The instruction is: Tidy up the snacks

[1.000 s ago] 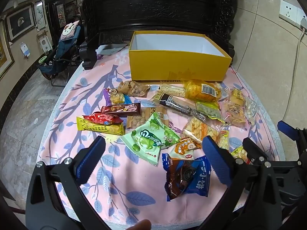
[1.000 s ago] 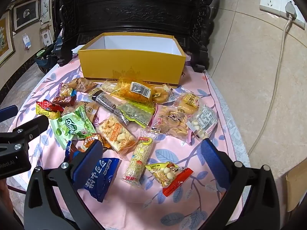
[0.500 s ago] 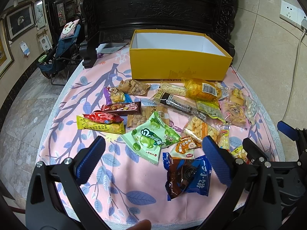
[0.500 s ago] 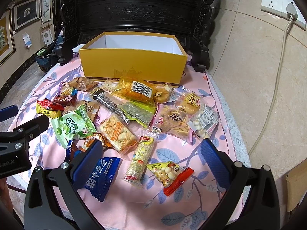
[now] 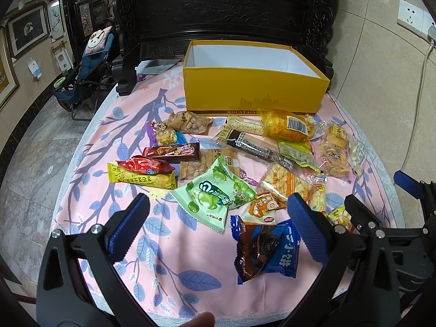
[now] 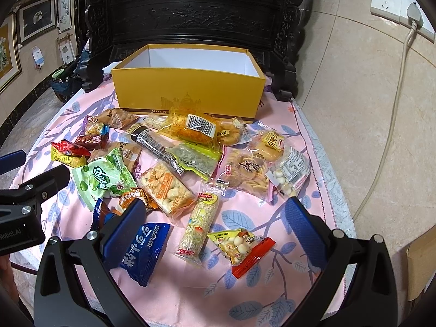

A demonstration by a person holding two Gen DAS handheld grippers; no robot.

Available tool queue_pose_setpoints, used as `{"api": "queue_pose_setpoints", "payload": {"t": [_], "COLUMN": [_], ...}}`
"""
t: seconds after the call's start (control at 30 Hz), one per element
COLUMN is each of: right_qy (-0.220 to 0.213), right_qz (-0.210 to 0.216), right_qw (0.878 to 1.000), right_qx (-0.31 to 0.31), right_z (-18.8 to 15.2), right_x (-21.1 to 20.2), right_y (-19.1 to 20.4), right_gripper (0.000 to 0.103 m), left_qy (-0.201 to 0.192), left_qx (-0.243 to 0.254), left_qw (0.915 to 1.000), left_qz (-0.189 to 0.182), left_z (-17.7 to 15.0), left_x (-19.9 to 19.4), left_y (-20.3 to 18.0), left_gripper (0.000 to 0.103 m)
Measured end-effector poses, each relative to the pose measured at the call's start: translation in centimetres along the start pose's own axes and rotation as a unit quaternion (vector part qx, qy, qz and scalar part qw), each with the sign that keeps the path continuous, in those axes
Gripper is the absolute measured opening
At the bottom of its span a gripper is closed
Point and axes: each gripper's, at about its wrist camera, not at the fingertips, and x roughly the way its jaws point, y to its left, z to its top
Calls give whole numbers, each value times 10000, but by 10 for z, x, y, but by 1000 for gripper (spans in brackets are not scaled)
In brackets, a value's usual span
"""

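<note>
Several snack packets lie scattered on a pink leaf-print cloth (image 5: pixel 169 248) in front of an open, empty yellow box (image 5: pixel 253 92), which also shows in the right wrist view (image 6: pixel 188 92). My left gripper (image 5: pixel 218 226) is open and empty, hovering above the near edge over a green packet (image 5: pixel 215 193) and a blue-brown packet (image 5: pixel 265 250). My right gripper (image 6: pixel 215 227) is open and empty above a long rice bar (image 6: pixel 197 226) and a red-ended packet (image 6: pixel 242 245). The blue packet (image 6: pixel 144 248) lies by its left finger.
A dark carved wooden cabinet (image 5: pixel 223 8) stands behind the box. A tiled wall with a socket and cord (image 6: pixel 395 81) is to the right. A folded stroller (image 5: pixel 87 76) stands on the floor at left. The left gripper's body (image 6: pixel 24 207) shows at the right view's left edge.
Both grippers have drifted slightly forward and stayed open. No snack has moved.
</note>
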Motion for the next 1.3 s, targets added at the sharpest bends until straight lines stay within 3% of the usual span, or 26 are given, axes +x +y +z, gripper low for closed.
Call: {"api": "queue_pose_setpoints", "payload": {"t": [1.3], "right_qy": [60], "right_qz": [-9], "right_qw": [10000], "right_qx": [-1], "right_z": [1], "right_x": [5], "right_y": [4], "right_gripper": [102], "left_qy": [88], "left_qx": [5], "left_qw": [10000], "left_qz": [-30], "left_z": [-8], "left_x": [9], "left_y": [-1], "left_gripper": [101]}}
